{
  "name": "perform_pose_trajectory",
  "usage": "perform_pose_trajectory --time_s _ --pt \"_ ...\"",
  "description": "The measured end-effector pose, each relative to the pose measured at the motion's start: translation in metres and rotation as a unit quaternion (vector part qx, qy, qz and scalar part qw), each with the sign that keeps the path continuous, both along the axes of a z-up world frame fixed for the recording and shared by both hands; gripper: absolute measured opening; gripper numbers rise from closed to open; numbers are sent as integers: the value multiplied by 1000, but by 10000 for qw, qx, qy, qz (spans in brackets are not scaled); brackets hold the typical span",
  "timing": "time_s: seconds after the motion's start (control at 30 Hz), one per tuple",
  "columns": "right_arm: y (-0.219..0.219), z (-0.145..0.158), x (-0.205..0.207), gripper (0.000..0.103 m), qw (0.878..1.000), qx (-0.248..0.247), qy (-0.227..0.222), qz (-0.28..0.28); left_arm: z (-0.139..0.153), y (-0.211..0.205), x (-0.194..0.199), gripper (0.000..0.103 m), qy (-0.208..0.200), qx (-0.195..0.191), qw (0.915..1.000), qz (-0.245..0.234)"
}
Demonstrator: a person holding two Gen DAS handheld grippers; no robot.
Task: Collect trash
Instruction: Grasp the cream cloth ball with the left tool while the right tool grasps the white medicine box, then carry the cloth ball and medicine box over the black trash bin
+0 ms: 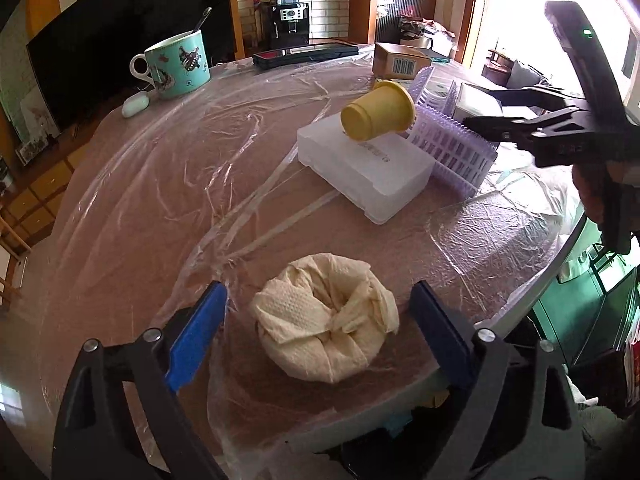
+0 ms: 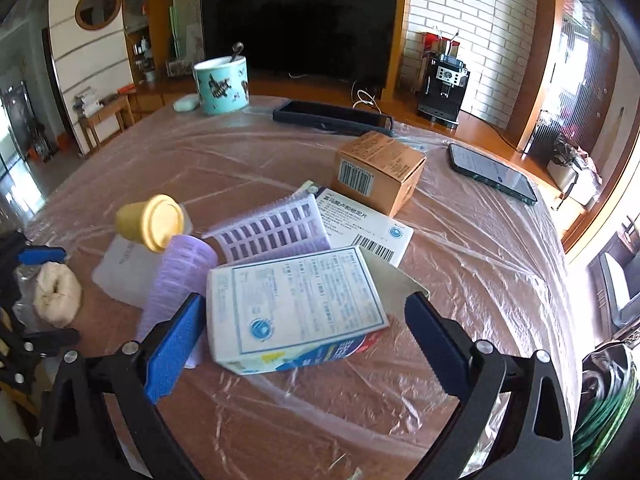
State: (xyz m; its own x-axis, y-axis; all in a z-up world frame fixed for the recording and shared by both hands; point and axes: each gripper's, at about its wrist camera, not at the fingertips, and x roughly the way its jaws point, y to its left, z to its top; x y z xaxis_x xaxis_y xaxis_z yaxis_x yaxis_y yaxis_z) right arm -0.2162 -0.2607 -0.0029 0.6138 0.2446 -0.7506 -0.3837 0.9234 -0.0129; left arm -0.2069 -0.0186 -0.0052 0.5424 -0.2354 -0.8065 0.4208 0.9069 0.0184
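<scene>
A crumpled cream paper towel point(image 1: 324, 328) lies on the film-covered table point(image 1: 160, 200) near its front edge. My left gripper point(image 1: 319, 287) stands open around it, a blue pad on each side and a gap to both. In the right wrist view an opened white and blue medicine box point(image 2: 296, 312) lies tilted between the fingers of my right gripper point(image 2: 306, 299), which is open; the left pad is close to the box, the right pad apart from it. The same towel point(image 2: 56, 292) and my left gripper point(image 2: 40, 292) show at the far left.
A yellow cup point(image 1: 380, 110) lies tipped on a white plastic box point(image 1: 368, 168) beside a purple basket point(image 1: 452, 144). Further back are a cardboard box point(image 2: 380, 168), a flat medicine box point(image 2: 368, 220), a phone point(image 2: 492, 172), a black case point(image 2: 332, 118) and a teal mug point(image 2: 222, 84).
</scene>
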Motion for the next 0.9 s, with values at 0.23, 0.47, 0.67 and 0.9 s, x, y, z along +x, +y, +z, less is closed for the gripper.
perform_pose_trajectory --time_s 0.23,0.47,0.67,0.9 --pt "-4 -1 3 80 9996 254 87 24 5 2 2 62 -40 -75 10000 29" --pt "-20 8 -13 80 9981 585 -58 -204 7 5 7 53 14 -275 9996 97" --pt "-28 17 -34 80 9965 730 -247 -310 7 2 12 53 17 -341 9994 113" --pt "-31 22 -52 80 9949 886 -352 -332 11 -1 14 53 -20 -417 9989 220"
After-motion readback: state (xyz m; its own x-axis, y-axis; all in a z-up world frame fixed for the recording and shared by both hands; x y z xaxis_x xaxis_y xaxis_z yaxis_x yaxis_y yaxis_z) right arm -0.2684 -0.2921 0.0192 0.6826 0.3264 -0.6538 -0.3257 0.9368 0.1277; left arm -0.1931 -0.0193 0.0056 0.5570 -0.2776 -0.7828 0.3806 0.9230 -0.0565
